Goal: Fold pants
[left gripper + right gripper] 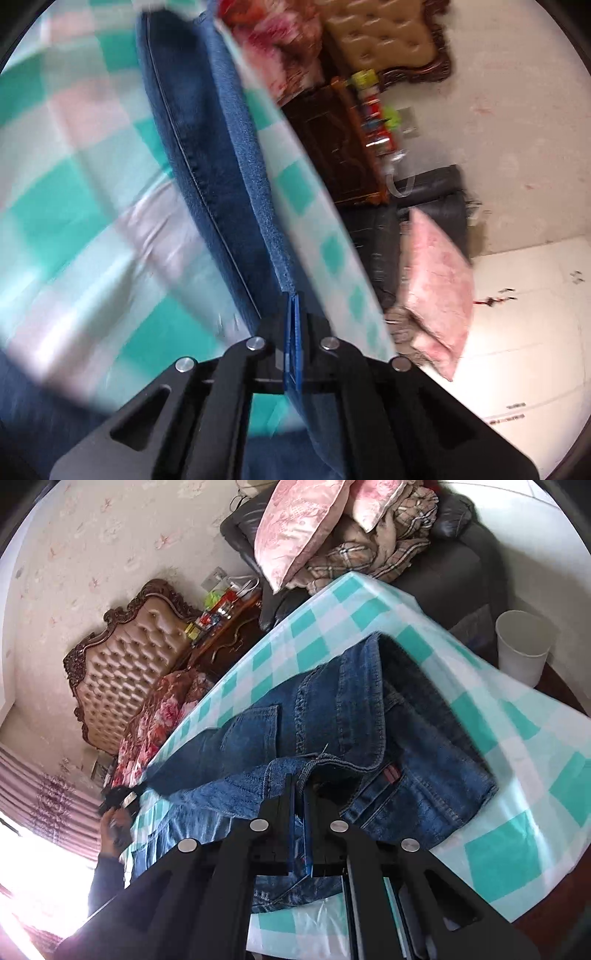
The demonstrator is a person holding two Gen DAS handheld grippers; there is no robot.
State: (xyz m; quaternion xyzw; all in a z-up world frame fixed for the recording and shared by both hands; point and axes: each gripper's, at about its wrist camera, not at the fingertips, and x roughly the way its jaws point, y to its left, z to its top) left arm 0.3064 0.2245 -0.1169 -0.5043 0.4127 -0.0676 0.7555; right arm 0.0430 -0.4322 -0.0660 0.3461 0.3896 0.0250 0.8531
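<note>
The blue denim pants (332, 731) are spread on a table covered by a teal-and-white checked cloth (517, 760). In the right wrist view their long axis is seen running from the waistband, near the table corner at upper right, down the legs toward the lower left. A back pocket and a small red tag at the waist are visible there; no writing on the tag can be read.

The right gripper (300, 808) is pressed shut on the pants, a folded denim edge being pinched between its blue pads. The left gripper (293, 325) is likewise closed on the pants, a thin edge of denim being held between its nearly touching fingers, with the leg stretched away from it toward the top of the frame.

In the left wrist view, which is blurred, only one long strip of denim with its side seam is shown. The far end of the legs, with the left gripper (120, 799) at it, is seen only from the right wrist, as are a white bin (524, 646) and a tufted headboard (125, 657). Dark printed marks on the white floor in the left wrist view are too blurred to read.
</note>
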